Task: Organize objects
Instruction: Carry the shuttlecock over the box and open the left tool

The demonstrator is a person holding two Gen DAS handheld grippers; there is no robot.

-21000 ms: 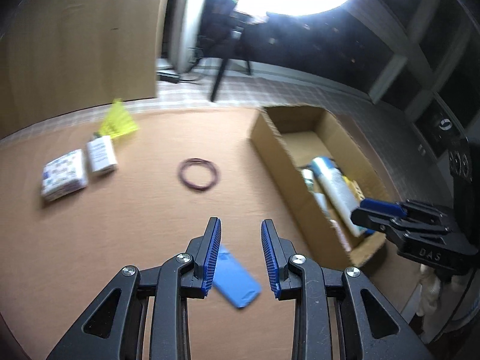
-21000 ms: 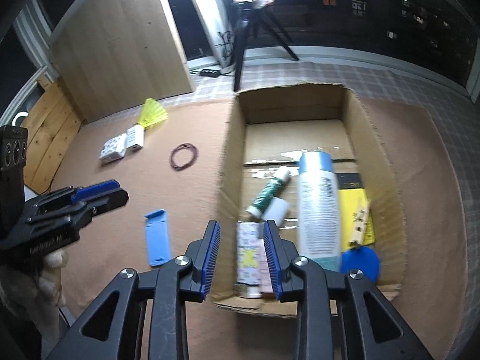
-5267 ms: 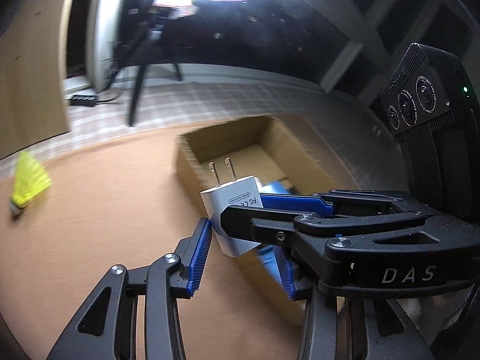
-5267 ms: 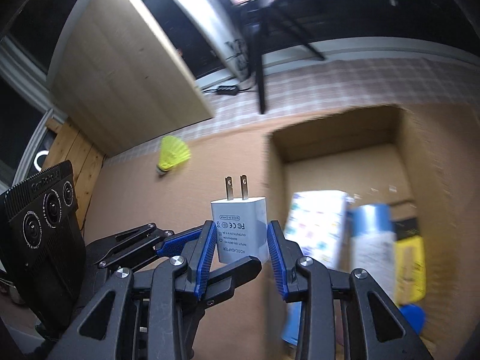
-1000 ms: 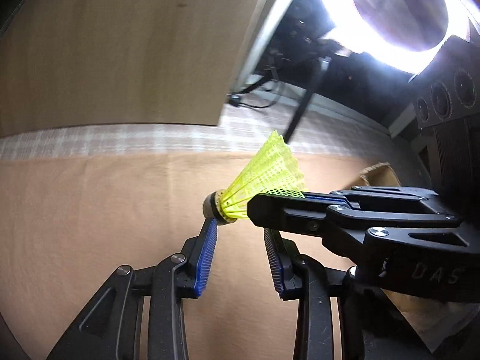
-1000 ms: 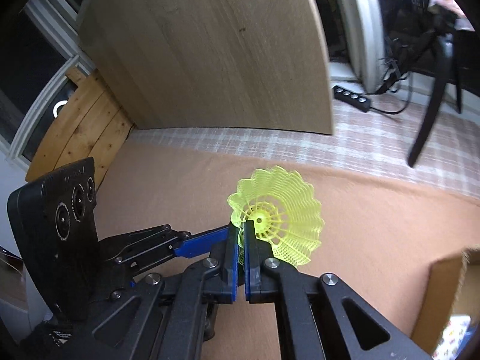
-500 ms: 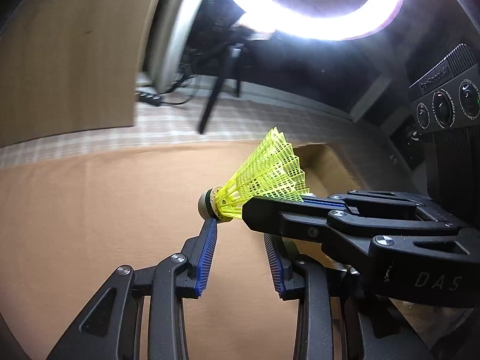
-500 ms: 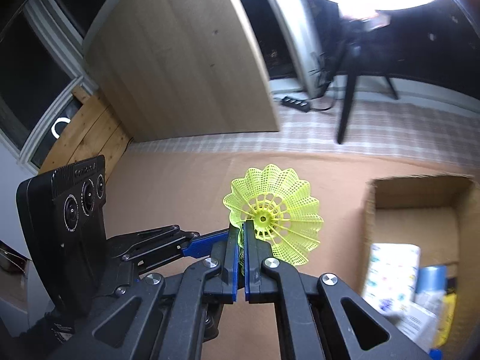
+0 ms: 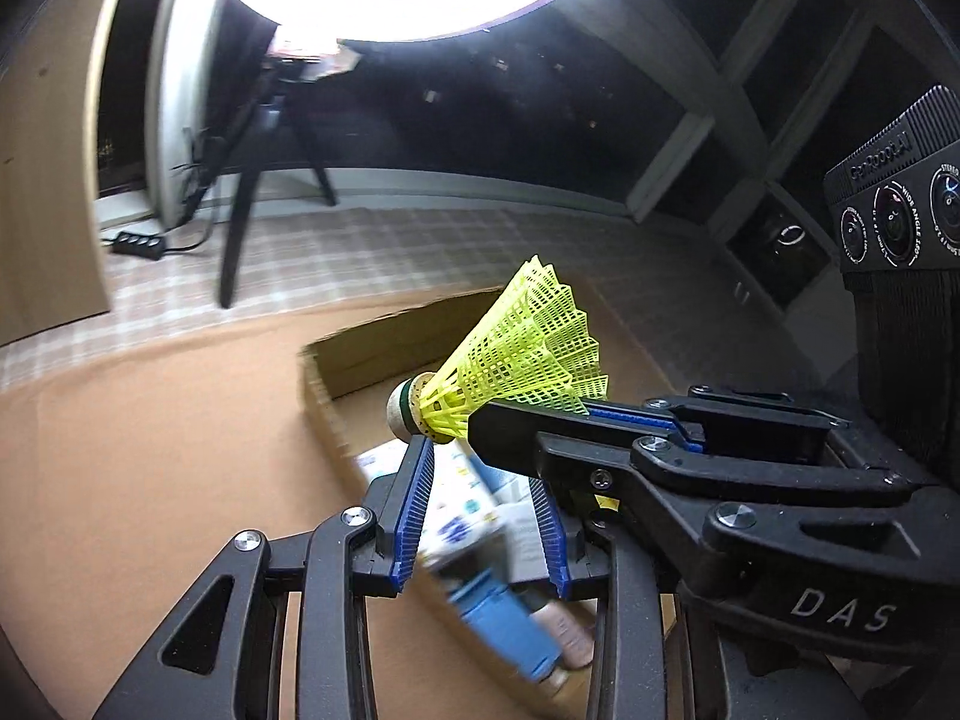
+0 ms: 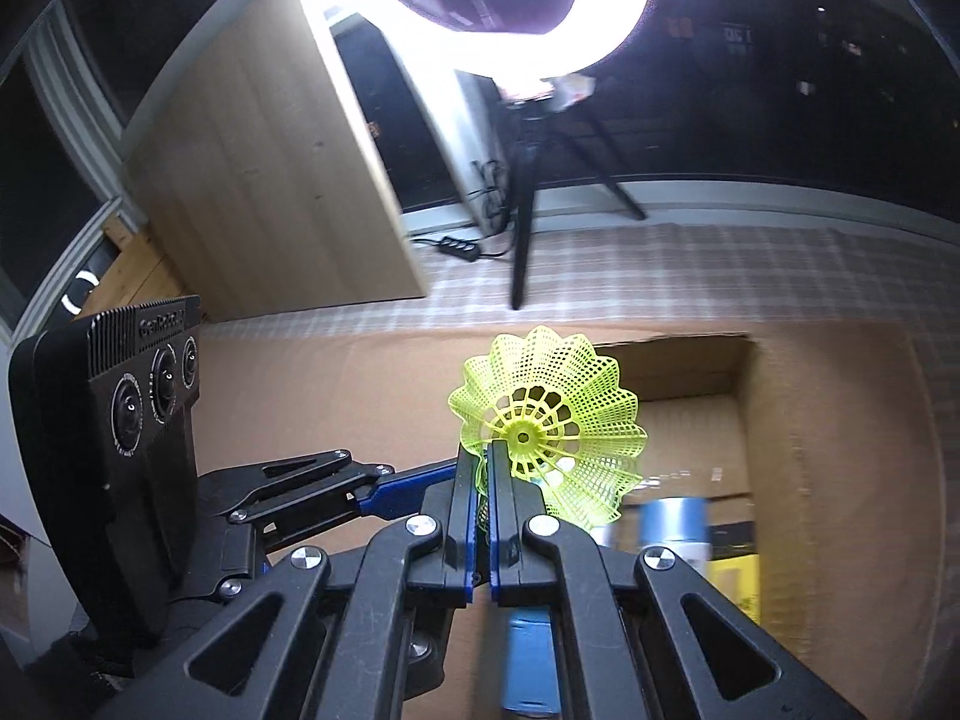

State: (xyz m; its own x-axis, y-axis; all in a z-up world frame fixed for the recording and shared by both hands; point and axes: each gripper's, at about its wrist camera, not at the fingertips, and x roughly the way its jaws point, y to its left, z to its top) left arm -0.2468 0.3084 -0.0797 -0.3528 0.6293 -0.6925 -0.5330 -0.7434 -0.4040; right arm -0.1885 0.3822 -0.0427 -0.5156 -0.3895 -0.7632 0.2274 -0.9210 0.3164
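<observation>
Home room rigged for filming, ring light (image 10: 498, 6) on tripod (image 10: 528, 192), checked floor (image 10: 690, 264), wooden cabinet (image 10: 270, 180)

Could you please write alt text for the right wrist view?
The right gripper is shut on the skirt of a yellow shuttlecock, held above an open cardboard box on a brown mat. The left gripper reaches in from the left.
</observation>
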